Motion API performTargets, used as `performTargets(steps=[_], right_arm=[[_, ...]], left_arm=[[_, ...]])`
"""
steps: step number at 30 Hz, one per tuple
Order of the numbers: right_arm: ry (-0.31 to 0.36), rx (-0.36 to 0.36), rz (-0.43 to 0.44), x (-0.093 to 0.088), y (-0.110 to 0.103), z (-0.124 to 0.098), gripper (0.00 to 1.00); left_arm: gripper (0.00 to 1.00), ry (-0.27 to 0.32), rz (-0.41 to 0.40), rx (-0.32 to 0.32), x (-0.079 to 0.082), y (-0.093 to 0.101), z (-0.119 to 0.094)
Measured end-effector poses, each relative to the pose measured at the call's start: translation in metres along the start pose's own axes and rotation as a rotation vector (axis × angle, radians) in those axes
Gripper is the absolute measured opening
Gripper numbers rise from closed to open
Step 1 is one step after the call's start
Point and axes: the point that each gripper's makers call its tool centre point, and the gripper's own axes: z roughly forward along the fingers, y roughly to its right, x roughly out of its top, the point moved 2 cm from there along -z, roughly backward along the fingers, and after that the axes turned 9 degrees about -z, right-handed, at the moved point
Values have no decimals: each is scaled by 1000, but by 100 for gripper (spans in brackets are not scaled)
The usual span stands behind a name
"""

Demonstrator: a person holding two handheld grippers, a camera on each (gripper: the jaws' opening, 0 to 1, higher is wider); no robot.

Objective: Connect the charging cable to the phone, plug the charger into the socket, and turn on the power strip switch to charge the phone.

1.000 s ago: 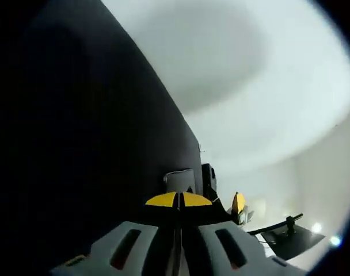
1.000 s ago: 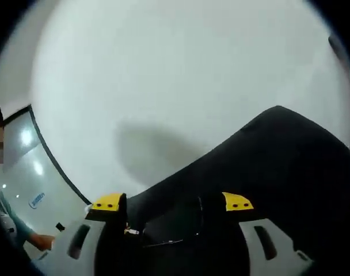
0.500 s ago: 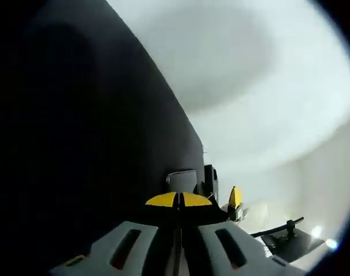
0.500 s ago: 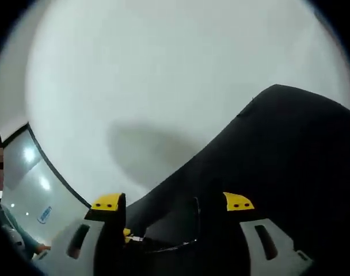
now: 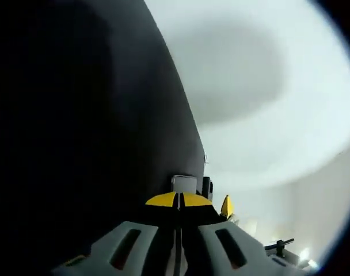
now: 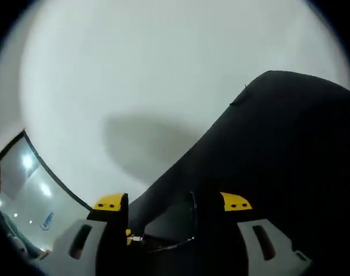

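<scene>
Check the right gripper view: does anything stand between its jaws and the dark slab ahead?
Nothing visible does: the right gripper stands open, with the dark slab, probably the phone, already between its jaws.

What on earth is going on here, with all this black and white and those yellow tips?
A person is holding a two-jaw tool in each hand, low over a black surface that lies on a pale surface. The left tool has its yellow-tipped jaws pressed together, with a small pale block just beyond them. The right tool has its jaws apart around a dark flat thing, perhaps the phone. It is too dark to tell whether they grip it. No cable or power strip can be made out.
</scene>
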Motion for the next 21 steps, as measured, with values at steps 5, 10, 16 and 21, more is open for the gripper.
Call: performTargets(steps=[5,10,16,21], right_arm=[[-7,-6,-4,0,2,1,59],[-8,-10,-7,2,6,1,58],[-18,-21,-29,1,8,2,58],[-52,-30,-82,-5,5,4,56]], left_arm=[[0,-8,9,4,2,0,5],[0,-2,15,8,-6,-1,3],[0,-2,104,44,-10,-3,0],[0,11,252,104,-6,-9,0]])
